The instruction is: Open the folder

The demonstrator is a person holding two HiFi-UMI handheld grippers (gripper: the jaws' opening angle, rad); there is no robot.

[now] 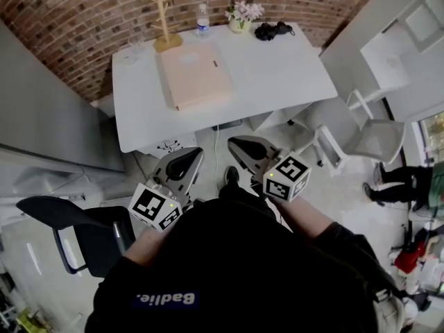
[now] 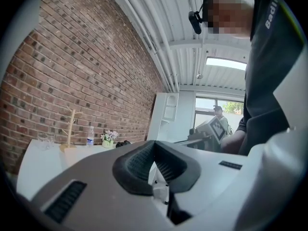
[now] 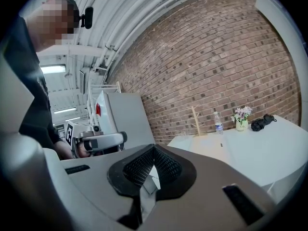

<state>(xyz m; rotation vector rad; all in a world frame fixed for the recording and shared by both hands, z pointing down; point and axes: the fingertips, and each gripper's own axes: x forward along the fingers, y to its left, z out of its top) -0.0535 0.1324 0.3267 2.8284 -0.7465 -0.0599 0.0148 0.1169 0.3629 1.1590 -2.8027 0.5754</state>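
A closed pale pink folder lies flat on the white table, towards its left half. It also shows faintly in the right gripper view as the folder, far ahead. My left gripper and right gripper hover side by side close to my body, short of the table's near edge and touching nothing. In the left gripper view the left gripper has its jaws together with nothing between them. The right gripper is likewise shut and empty.
At the table's far edge stand a wooden branch stand, a water bottle, a flower vase and a black object. A black chair is at my left, a white chair at the right, with a person beyond.
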